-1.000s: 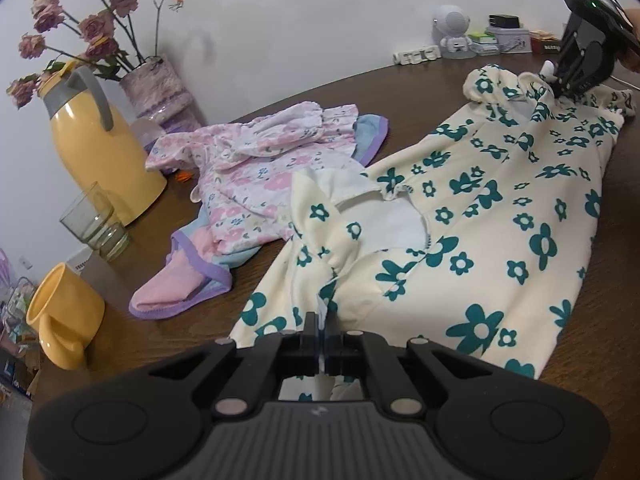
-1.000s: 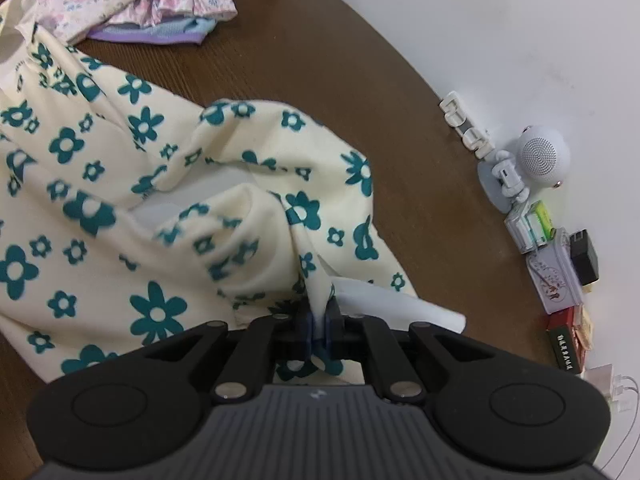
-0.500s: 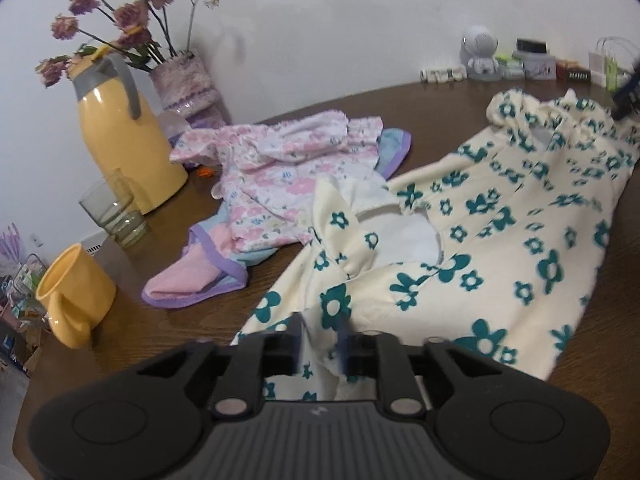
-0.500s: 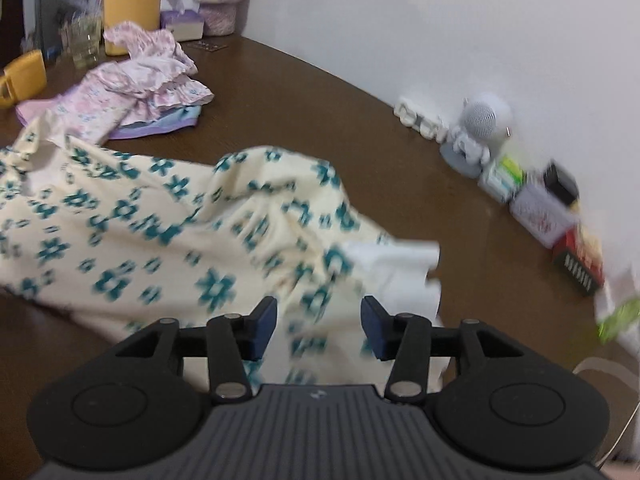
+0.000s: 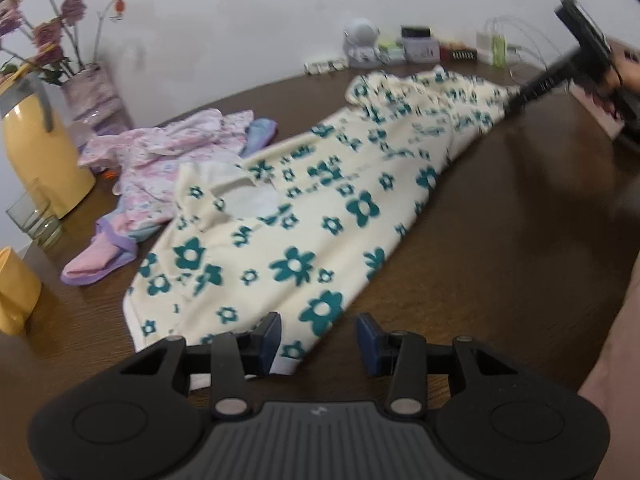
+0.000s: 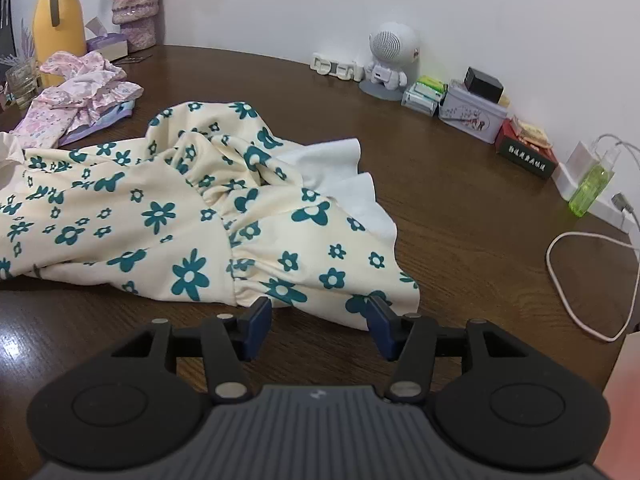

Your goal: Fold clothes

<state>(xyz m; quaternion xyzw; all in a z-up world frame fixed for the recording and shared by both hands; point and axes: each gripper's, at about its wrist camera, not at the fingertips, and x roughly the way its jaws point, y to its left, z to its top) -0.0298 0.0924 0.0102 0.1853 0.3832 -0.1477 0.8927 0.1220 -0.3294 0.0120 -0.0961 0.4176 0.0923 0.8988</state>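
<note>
A cream dress with teal flowers [image 5: 320, 208] lies spread along the brown table [image 5: 500, 248]. My left gripper [image 5: 318, 340] hovers over its near corner. Its jaws are opening, and the cloth lies loose under the left finger, not pinched. In the right wrist view the dress's gathered end [image 6: 224, 216] lies just beyond my right gripper [image 6: 320, 322]. Those jaws are opening too, with only the hem's edge and bare table between them. In the left wrist view the right gripper [image 5: 514, 106] shows blurred at the dress's far end. A pile of pink floral clothes [image 5: 168, 160] sits left of the dress.
A yellow jug [image 5: 40, 160], a glass [image 5: 32, 220], a yellow cup [image 5: 16, 292] and a vase of flowers [image 5: 96, 96] crowd the left. Along the wall stand a white speaker figure [image 6: 390, 60], a tin box [image 6: 468, 112], a green bottle [image 6: 592, 184] and a white cable [image 6: 568, 300].
A second ago both grippers were shut on pinches of the dress. Both have let go, opened and drawn back, and the dress now lies flatter on the table.
</note>
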